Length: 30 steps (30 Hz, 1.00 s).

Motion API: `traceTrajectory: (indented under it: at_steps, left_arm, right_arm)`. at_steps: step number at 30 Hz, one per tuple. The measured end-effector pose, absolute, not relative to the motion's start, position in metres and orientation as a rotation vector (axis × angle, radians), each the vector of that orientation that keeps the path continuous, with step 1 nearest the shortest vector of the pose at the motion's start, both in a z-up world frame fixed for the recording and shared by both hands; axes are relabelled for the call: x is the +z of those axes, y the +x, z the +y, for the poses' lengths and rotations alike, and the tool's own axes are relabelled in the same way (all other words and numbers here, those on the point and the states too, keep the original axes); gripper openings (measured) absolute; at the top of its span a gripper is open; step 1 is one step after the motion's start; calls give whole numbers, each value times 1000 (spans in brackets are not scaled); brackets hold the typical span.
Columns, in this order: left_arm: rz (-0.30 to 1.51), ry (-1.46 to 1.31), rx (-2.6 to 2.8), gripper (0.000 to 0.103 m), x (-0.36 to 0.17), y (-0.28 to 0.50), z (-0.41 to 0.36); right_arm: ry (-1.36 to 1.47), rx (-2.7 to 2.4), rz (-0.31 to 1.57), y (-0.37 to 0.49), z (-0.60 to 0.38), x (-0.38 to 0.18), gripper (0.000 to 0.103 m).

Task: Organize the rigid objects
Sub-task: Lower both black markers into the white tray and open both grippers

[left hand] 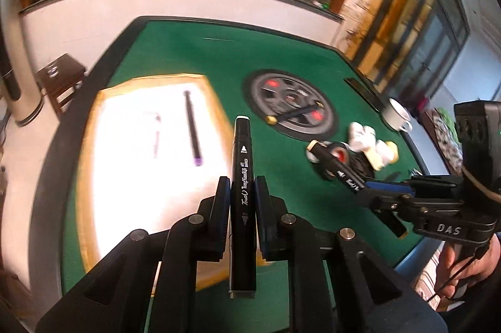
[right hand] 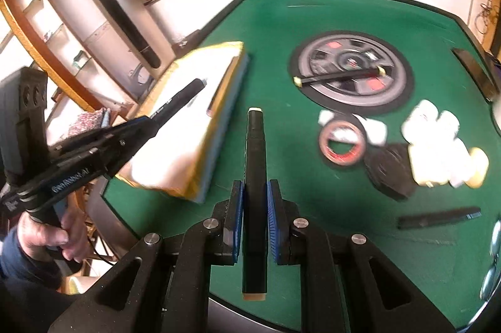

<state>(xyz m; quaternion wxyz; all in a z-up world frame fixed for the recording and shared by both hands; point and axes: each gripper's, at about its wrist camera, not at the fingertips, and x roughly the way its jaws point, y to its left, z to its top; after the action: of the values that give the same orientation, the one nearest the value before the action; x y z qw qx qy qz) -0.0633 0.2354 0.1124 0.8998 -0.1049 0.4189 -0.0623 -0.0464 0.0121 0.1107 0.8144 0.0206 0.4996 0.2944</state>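
Observation:
My left gripper [left hand: 242, 181] is shut on a black art marker [left hand: 241, 164] with a pale cap, held in the air over the near edge of a white tray with a yellow rim [left hand: 84, 192]. A purple-tipped marker [left hand: 192, 129] lies in that tray. My right gripper [right hand: 255, 187] is shut on a second black marker [right hand: 255, 151] above the green table [right hand: 313, 207]. The left wrist view shows that right gripper [left hand: 368, 190] at the right, marker [left hand: 332, 161] pointing up-left. In the right wrist view the left gripper [right hand: 142, 121] is at the left. A third marker [right hand: 338, 74] lies across the round wheel inlay [right hand: 397, 89].
A tape roll [right hand: 343, 145], a black disc [right hand: 391, 173], white soft items [right hand: 438, 142] and a flat black bar [right hand: 438, 217] lie at the right of the table. A white cup [left hand: 396, 114] stands near the far right edge. A window wall runs behind.

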Motion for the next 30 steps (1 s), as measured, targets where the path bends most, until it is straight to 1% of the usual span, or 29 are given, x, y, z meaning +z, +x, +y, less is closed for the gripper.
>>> traceTrajectory:
  at_steps: [5,12,17,23,30]
  left_arm:
    - [875,-232,-76,13,107,-58,272]
    - [934,-233,-23,13,81,-30,320]
    - [983,-250,-9,13,62,-5,340]
    - [1028,-277,-15,13,46,16,347]
    - [1055,-283,-32,13,38,22,348]
  right_arm:
    - [24,671,1077,-30,60,112,13]
    - [-17,679,1094,-6,136,105,13]
    - [-47,627,1124,16,180,90,13]
    - [-58,535,1166,39,197,72,13]
    - [-36,507,1221,52,204,52,13]
